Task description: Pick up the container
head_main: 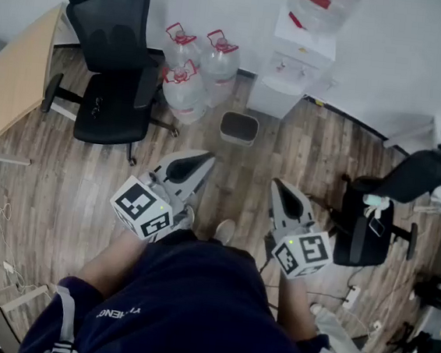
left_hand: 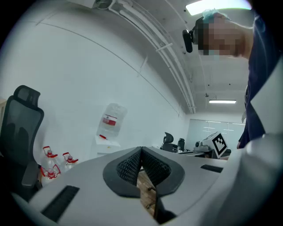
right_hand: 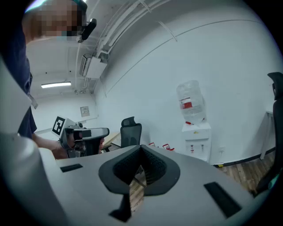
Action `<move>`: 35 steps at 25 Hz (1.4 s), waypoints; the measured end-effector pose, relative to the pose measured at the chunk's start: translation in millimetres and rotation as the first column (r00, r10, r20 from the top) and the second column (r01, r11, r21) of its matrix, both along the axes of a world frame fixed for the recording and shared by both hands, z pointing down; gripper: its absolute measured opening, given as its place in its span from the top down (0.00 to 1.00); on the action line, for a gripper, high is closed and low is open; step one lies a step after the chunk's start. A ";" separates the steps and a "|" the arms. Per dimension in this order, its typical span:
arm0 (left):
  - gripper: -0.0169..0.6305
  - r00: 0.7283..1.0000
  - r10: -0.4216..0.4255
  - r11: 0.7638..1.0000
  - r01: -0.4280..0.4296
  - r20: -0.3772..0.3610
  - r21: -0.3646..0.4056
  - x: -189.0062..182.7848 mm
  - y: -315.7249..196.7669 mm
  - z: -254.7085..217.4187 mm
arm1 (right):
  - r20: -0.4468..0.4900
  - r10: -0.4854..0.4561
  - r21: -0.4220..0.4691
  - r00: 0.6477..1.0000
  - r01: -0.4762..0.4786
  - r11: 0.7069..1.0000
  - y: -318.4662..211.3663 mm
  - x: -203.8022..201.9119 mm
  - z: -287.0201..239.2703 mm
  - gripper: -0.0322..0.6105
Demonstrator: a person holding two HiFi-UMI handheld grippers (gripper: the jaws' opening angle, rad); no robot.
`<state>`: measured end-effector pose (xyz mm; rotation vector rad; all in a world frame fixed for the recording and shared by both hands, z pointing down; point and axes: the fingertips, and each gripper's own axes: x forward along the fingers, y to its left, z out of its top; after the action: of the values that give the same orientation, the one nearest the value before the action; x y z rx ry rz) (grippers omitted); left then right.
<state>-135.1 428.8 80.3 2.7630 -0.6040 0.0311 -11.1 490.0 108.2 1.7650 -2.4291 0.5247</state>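
The task has not started, and nothing is held. At lower centre, the left gripper (head_main: 205,160) and right gripper (head_main: 276,185) both have their jaws pressed together and empty. The likely container, a small dark bin (head_main: 239,127), stands on the wood floor (head_main: 70,187) at upper centre. It is beside water jugs (head_main: 186,90) and well apart from both grippers.

My left gripper (head_main: 208,159) and right gripper (head_main: 277,184) are looking like smooth matt grey plastic, their pads (left_hand: 130,167) showing ribbed black rubber. The water dispenser (head_main: 294,70) is shining as glossy white plastic. Left of it, bottles (head_main: 192,71) are gleaming in clear plastic and the chair (head_main: 114,67) is showing black mesh cloth. The floor (head_main: 301,153) before it is showing matt wood planks.
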 end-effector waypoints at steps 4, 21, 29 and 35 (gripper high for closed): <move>0.94 1.000 -0.003 1.000 0.003 0.002 -0.005 1.0 -0.2 3.3 | 0.012 0.007 0.006 1.000 -0.007 1.000 -0.9 2.0 -0.9 0.93; 0.94 0.998 -0.060 0.998 0.060 0.026 -0.007 37.5 18.3 21.9 | 0.042 -0.032 -0.002 0.999 0.032 0.999 9.7 43.5 10.9 0.93; 0.94 0.995 -0.089 0.995 0.090 0.038 -0.030 43.7 -0.5 33.4 | 0.045 -0.048 -0.028 0.998 0.050 0.998 -7.6 57.5 22.2 0.93; 0.94 0.995 -0.089 0.995 0.091 0.040 -0.047 53.0 -40.4 48.2 | 0.044 -0.037 -0.060 0.998 0.039 0.997 -40.4 72.1 38.5 0.93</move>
<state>-82.1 388.4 128.6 2.6904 -0.7275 0.0768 60.9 449.6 146.6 1.6980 -2.4419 0.6311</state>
